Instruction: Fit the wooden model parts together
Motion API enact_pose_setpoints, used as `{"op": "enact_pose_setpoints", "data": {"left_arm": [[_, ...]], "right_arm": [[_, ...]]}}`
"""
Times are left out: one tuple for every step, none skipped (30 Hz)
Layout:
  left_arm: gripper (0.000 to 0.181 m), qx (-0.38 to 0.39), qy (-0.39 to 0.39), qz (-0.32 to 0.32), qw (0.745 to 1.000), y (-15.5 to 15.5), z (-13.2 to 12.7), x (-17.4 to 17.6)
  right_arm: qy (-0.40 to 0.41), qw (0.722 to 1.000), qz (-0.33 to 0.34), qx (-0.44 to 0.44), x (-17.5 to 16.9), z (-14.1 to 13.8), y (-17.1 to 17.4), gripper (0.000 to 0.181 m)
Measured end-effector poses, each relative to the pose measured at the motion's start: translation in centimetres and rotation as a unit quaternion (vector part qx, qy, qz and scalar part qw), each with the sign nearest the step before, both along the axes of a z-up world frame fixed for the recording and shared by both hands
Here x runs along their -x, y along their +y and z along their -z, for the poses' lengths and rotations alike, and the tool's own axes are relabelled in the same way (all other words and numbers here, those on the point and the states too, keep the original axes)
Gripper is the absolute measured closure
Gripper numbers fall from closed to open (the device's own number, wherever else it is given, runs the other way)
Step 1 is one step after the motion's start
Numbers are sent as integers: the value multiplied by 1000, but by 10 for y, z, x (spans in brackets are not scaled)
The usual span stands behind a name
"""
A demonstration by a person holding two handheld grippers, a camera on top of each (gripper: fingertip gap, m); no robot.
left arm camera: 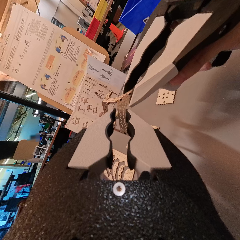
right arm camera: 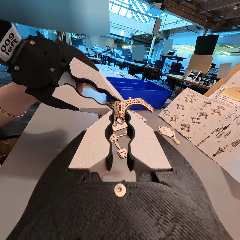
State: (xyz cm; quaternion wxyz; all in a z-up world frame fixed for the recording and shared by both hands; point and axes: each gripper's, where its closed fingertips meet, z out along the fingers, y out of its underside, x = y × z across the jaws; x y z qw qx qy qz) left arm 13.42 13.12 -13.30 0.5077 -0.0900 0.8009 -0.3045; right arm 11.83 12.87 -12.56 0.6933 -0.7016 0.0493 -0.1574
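Right hand-held gripper [right arm camera: 120,113] and left hand-held gripper [right arm camera: 114,105] both clamping pale latticed wooden arch assembly [right arm camera: 129,105], above grey table [right arm camera: 52,129]

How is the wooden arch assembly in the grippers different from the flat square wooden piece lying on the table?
The arch assembly is several lattice pieces joined at angles, with curved legs; the flat square piece is a single plate with small slots. The assembly is held above the grey table by the left gripper and the right gripper; the plate lies loose on it, beside the instruction sheet. Both are pale laser-cut wood.
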Motion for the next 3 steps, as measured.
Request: {"op": "enact_pose_setpoints", "data": {"left_arm": [[169, 5, 1, 1, 1000, 0, -1, 0], [169, 7, 2, 2, 1000, -1, -1, 0], [169, 7, -1, 4, 1000, -2, -1, 0]], "right_arm": [[-1, 1000, -2, -9, 1, -2, 0, 168], [2, 1000, -5, -16, 0, -3, -1, 167], [5, 1000, -8, -20, 0, -3, -1, 167]]}}
